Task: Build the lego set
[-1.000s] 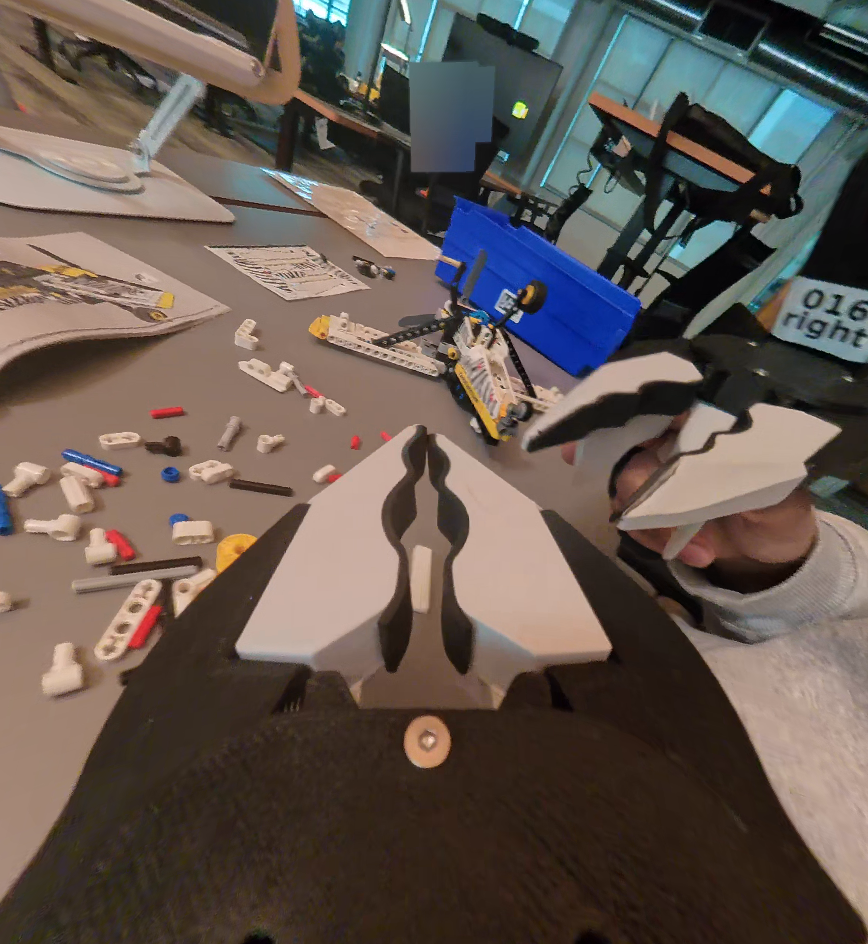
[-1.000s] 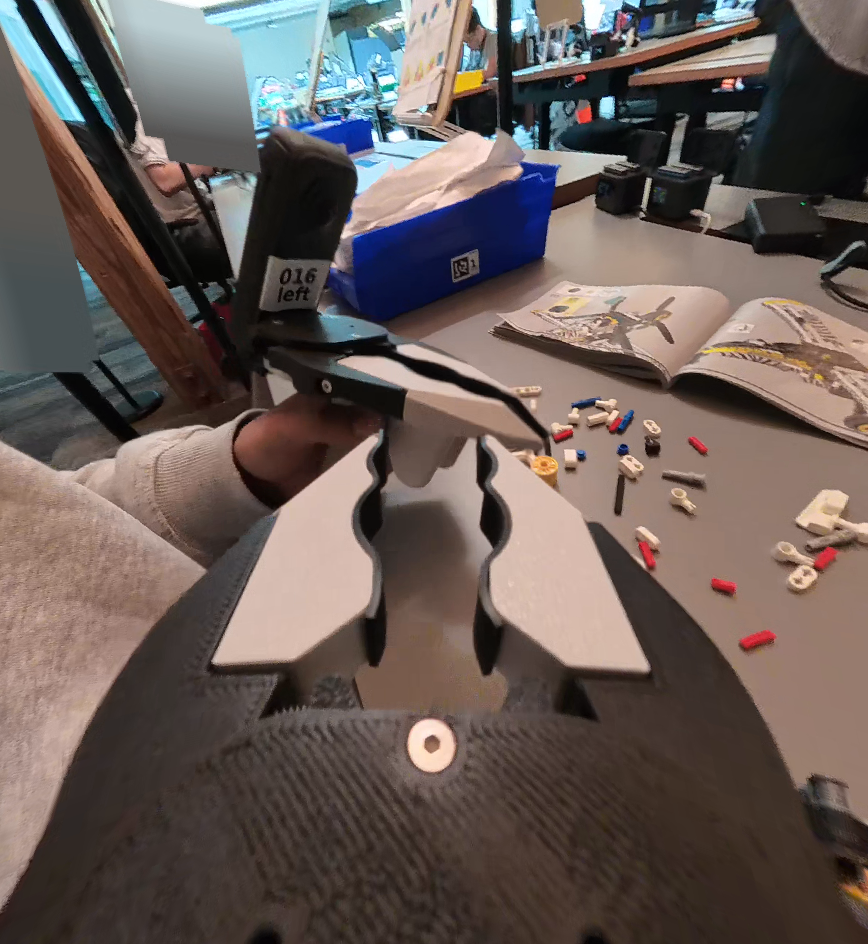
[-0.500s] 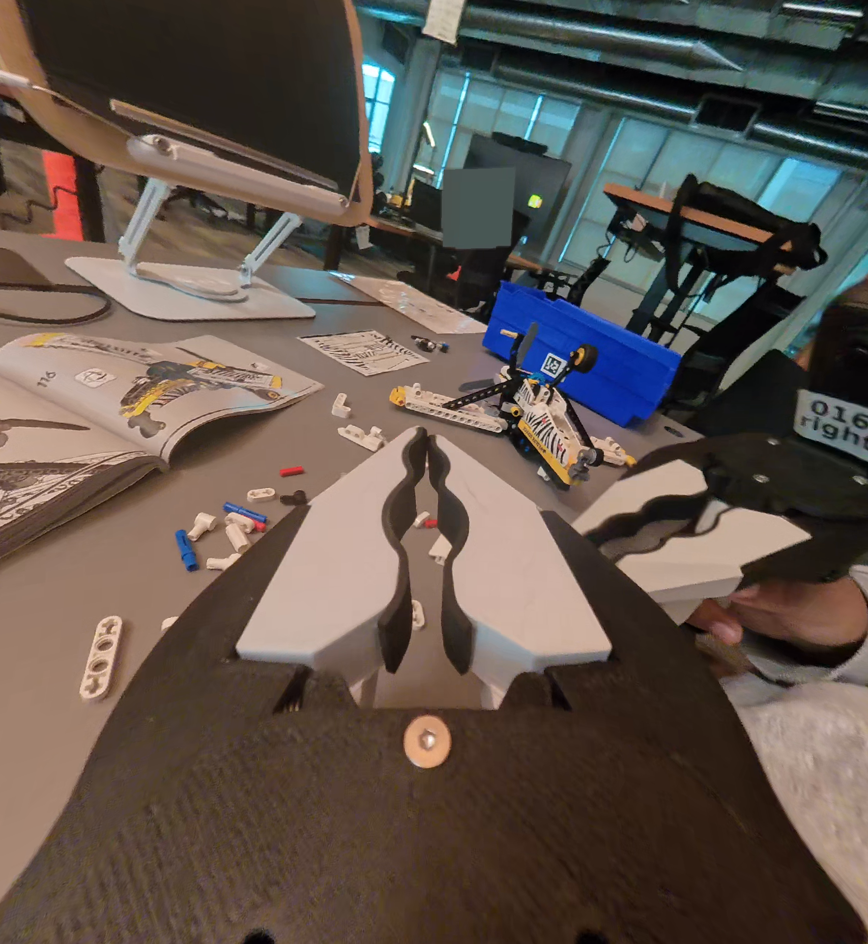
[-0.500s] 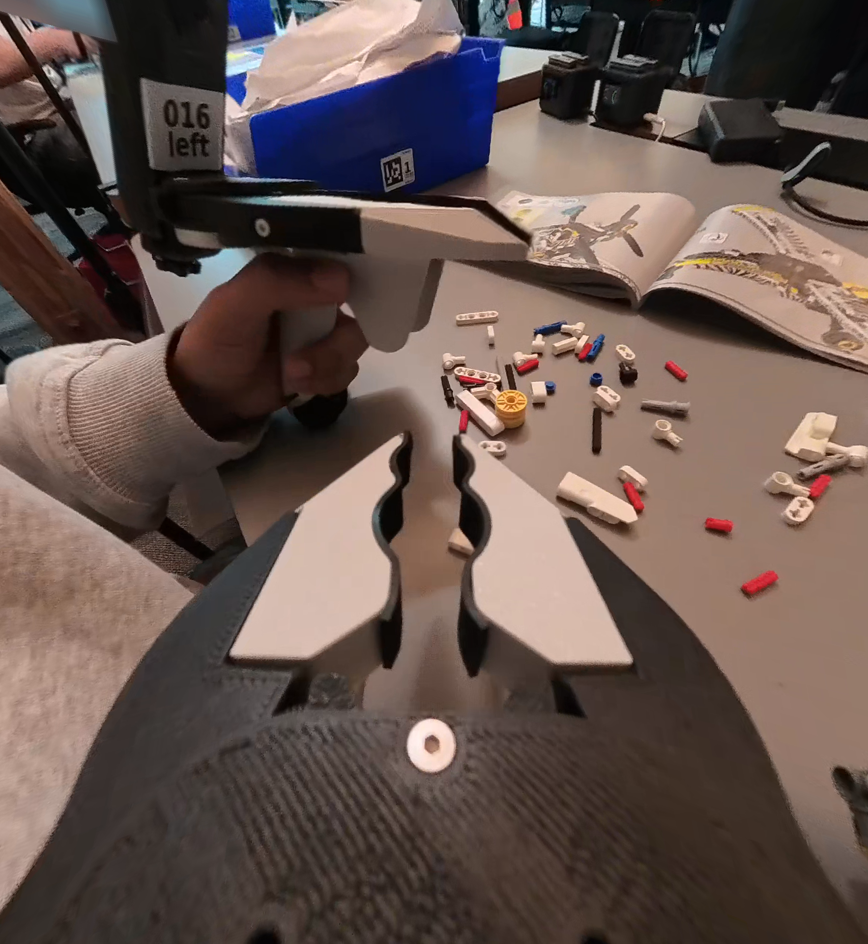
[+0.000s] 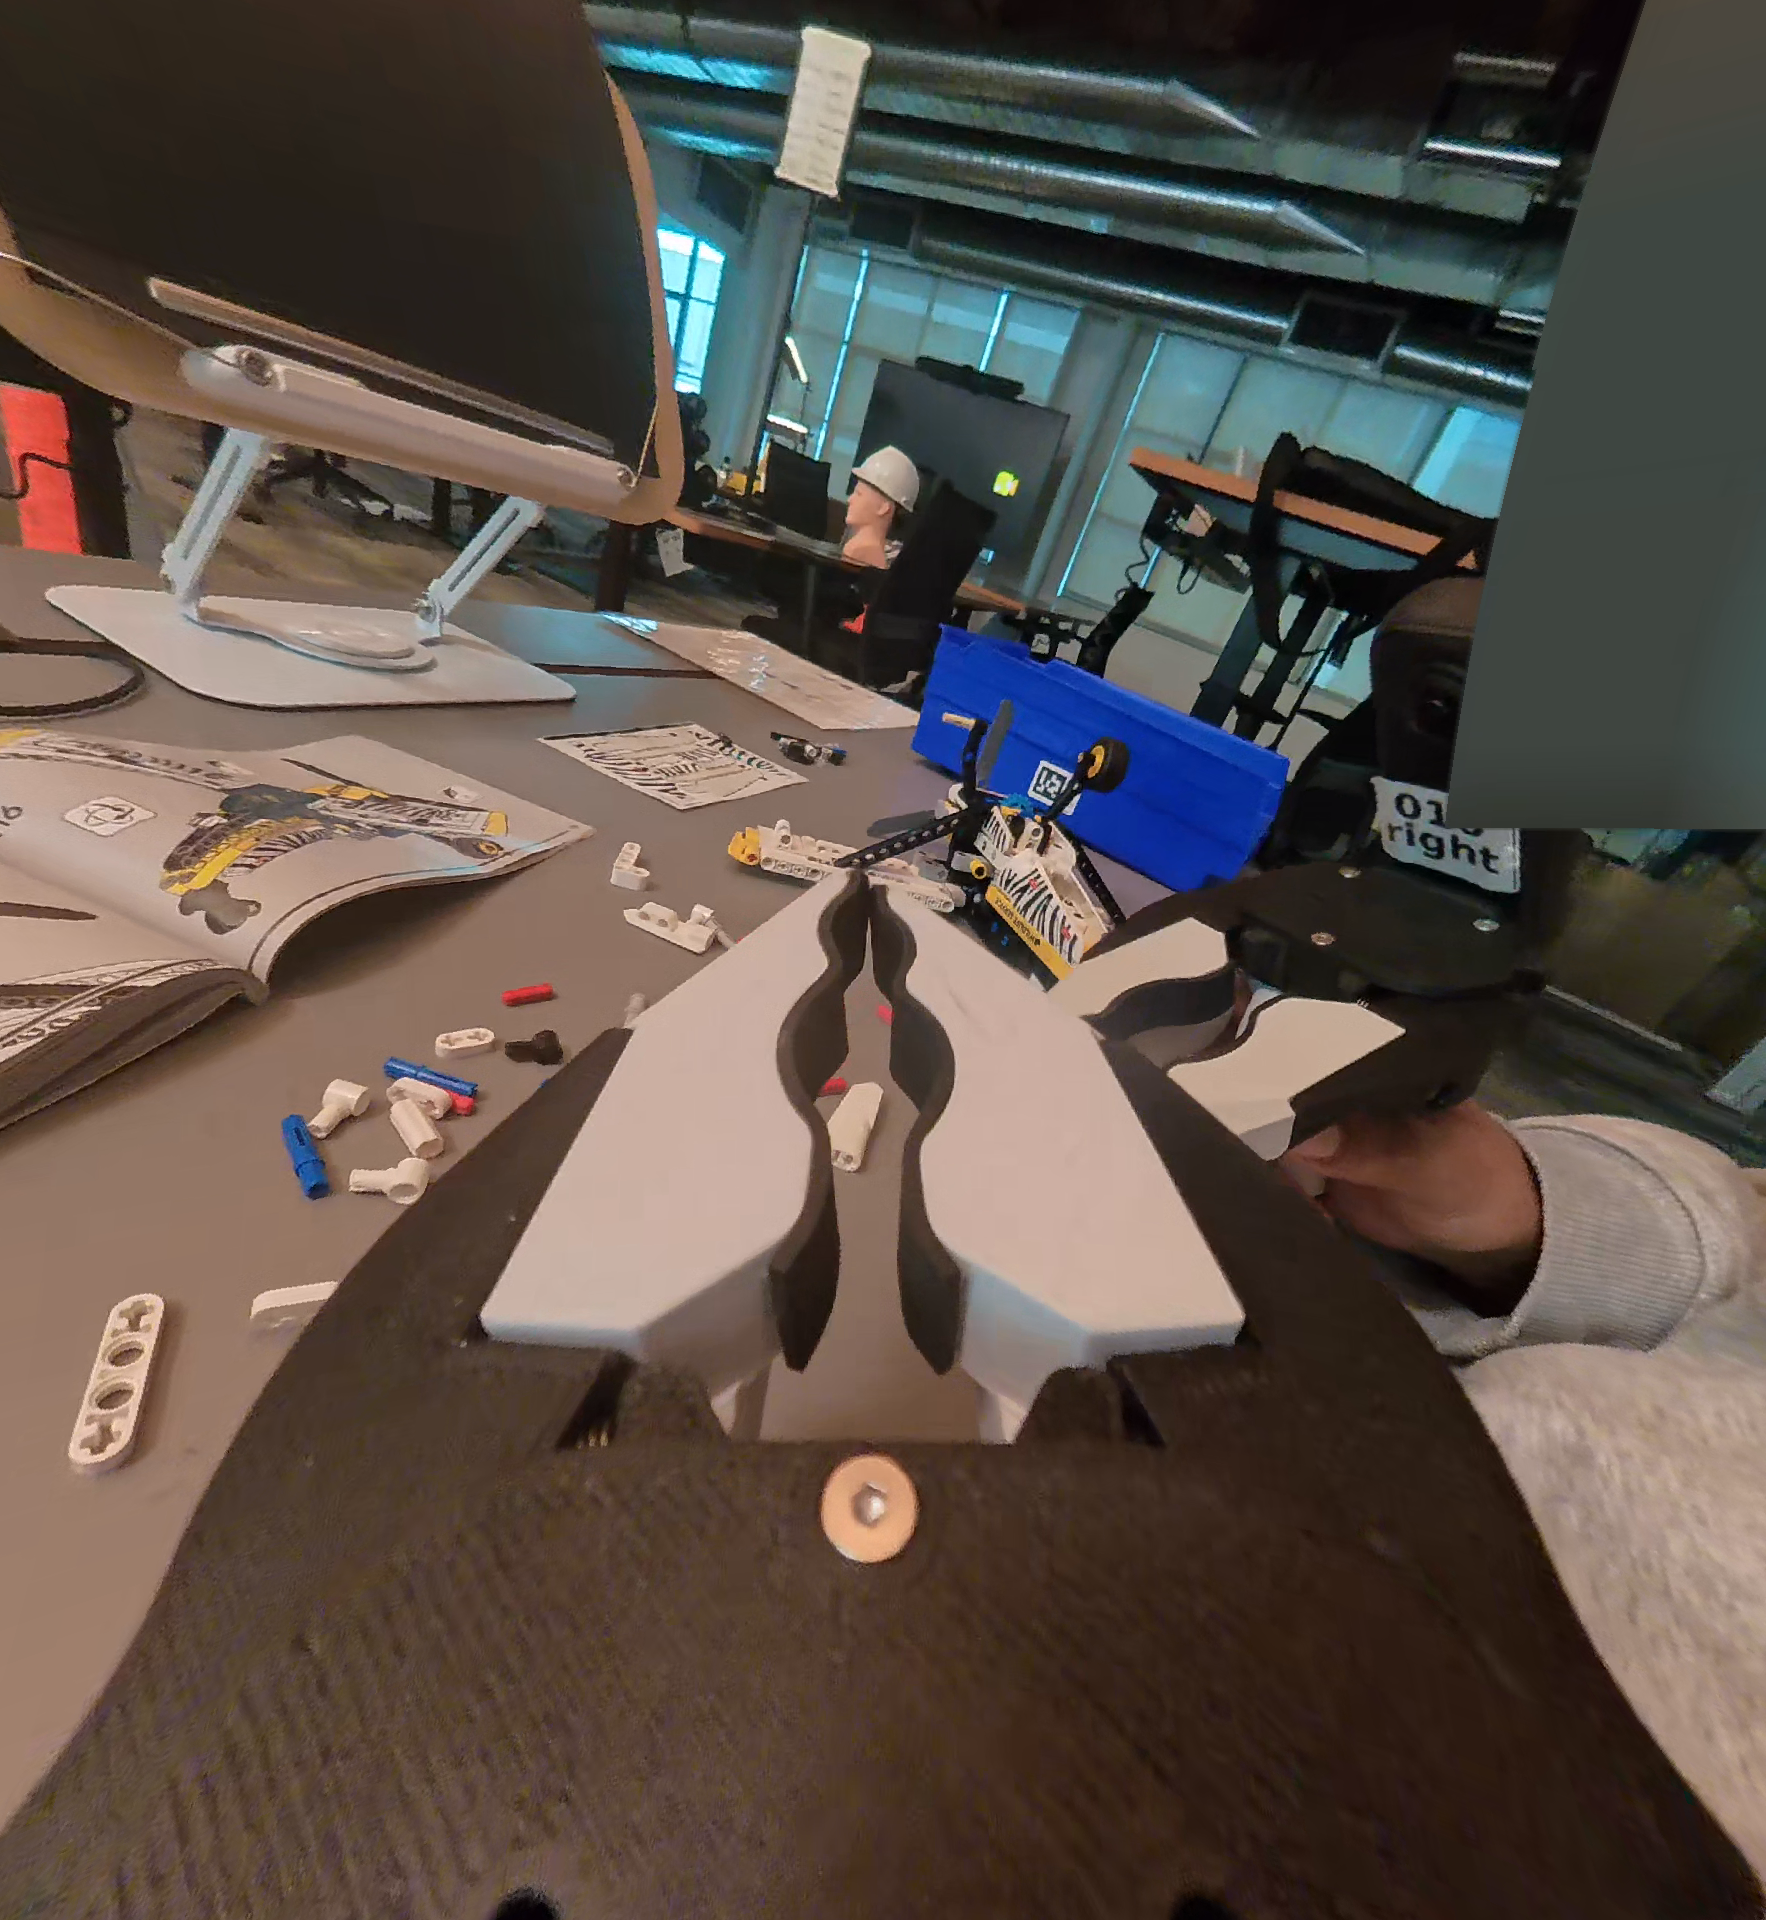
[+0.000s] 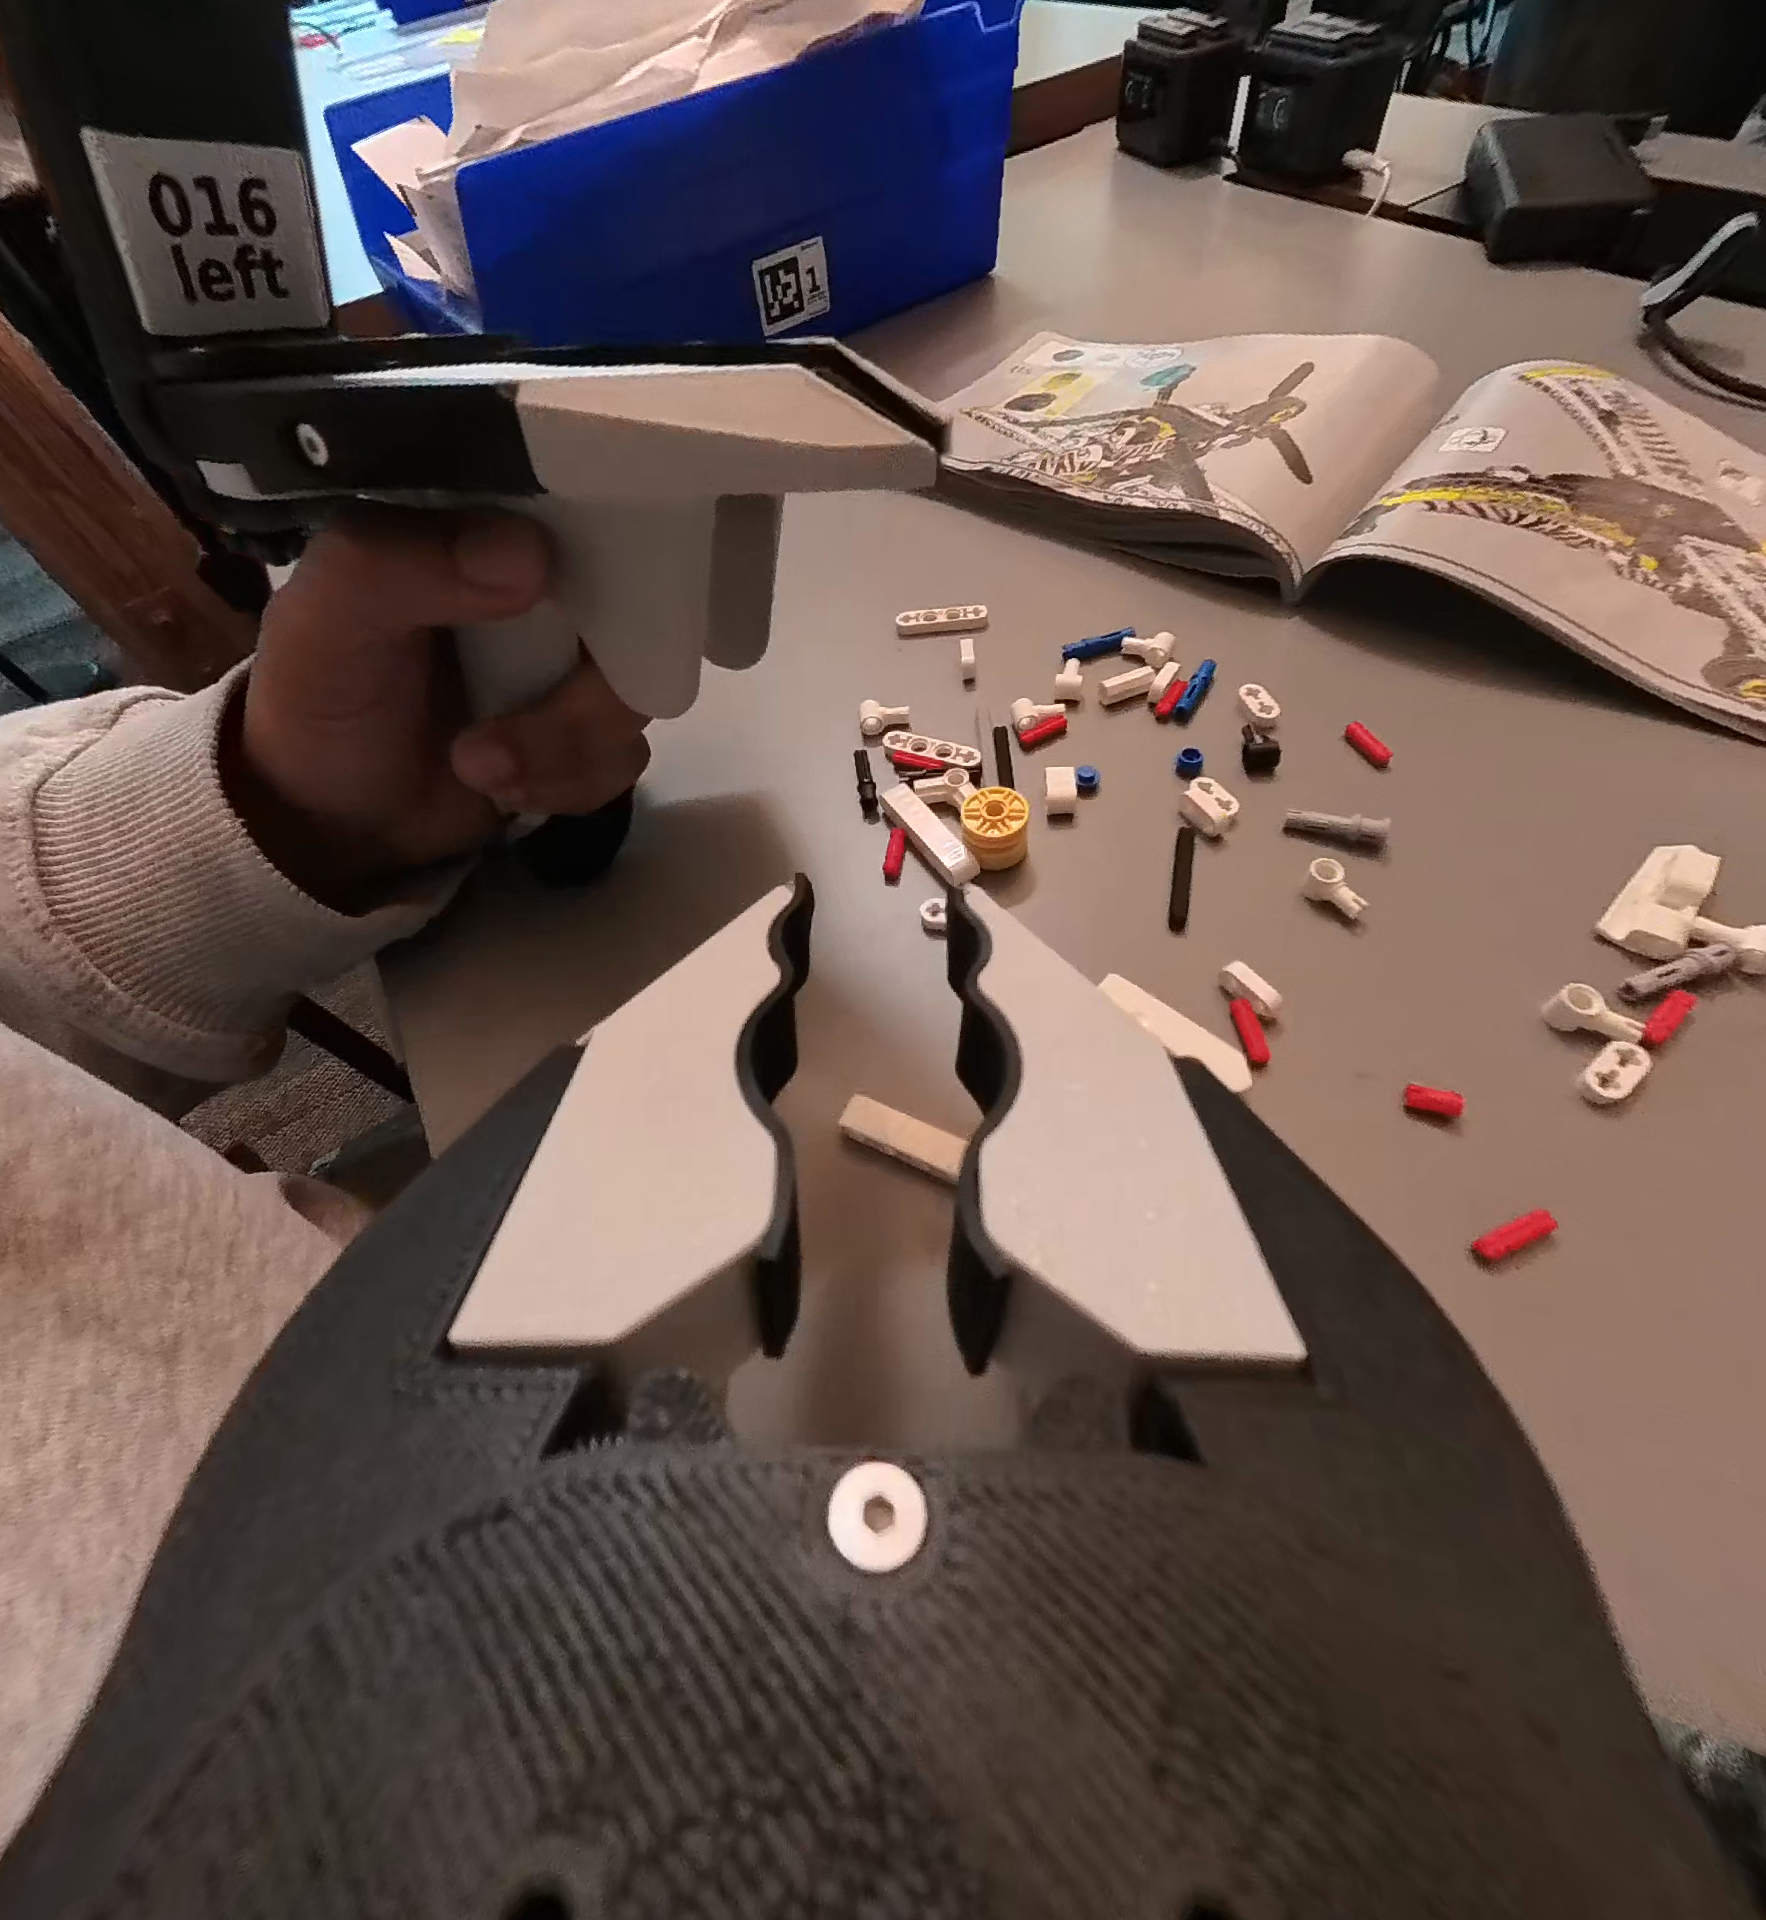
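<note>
The partly built white, yellow and black zebra-striped lego aircraft model [image 5: 1024,883] stands on the grey surface [image 5: 183,1195], just in front of a blue plastic bin [image 5: 1159,769] and beyond the tips of the left tongs [image 5: 868,904]. Nearer, loose lego pieces are scattered over the surface: a yellow wheel hub [image 6: 998,826], short red pins [image 6: 1513,1234], blue pins [image 6: 1196,688], black axles [image 6: 1182,878], grey pins [image 6: 1336,828] and white connectors [image 6: 1211,805]. A flat white three-hole beam [image 5: 117,1380] lies apart at the left of the left wrist view.

The left tongs are clenched, their wavy black pads meeting at the tips with nothing between them; a small white connector piece [image 5: 853,1125] shows on the surface through the gap lower down. The right tongs [image 6: 879,914] are released, the two sides standing apart and empty, hovering over the surface with a cream rectangular brick [image 6: 900,1136] lying below the gap. Each tool is held by a hand in a light grey knitted sleeve [image 6: 100,862].

An open instruction booklet [image 6: 1378,488] with pictures of the aircraft lies behind the loose pieces. Crumpled white paper [image 6: 650,52] fills the blue plastic bin. A monitor on a silver stand [image 5: 339,582] sits at the far left of the surface, and a sticker sheet [image 5: 671,764] lies between it and the model.
</note>
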`<act>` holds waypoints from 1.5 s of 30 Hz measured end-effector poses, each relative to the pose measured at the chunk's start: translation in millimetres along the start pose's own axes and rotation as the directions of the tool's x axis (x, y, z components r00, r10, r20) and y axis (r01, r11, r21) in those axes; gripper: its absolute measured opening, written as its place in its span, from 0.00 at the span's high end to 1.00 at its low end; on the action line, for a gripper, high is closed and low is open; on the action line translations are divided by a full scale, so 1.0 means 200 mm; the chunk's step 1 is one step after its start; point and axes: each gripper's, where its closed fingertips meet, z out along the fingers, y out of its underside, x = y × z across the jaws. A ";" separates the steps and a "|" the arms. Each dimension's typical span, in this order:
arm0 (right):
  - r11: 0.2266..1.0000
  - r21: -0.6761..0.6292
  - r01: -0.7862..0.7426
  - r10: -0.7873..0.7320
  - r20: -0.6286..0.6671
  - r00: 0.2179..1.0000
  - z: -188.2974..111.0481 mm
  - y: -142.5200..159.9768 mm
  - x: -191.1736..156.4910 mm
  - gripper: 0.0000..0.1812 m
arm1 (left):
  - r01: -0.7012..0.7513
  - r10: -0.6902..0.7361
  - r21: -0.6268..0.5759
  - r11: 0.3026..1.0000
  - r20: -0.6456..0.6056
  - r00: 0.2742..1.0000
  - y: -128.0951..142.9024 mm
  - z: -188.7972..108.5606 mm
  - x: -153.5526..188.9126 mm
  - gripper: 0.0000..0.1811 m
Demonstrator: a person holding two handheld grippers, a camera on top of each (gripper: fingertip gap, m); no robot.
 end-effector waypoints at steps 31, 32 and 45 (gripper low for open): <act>0.998 0.010 0.061 -0.061 -0.006 0.998 0.01 -0.01 -0.02 0.85 | -0.003 0.003 0.003 1.000 0.023 1.000 0.00 0.00 -0.01 1.00; 0.998 0.012 0.055 -0.055 -0.001 0.998 0.00 -0.01 -0.02 0.84 | -0.004 0.004 0.003 1.000 0.024 1.000 0.00 0.00 -0.01 1.00; 0.993 0.028 0.118 -0.118 -0.023 0.993 0.00 -0.02 -0.05 0.87 | -0.014 0.014 0.009 1.000 0.026 1.000 0.00 0.00 -0.01 1.00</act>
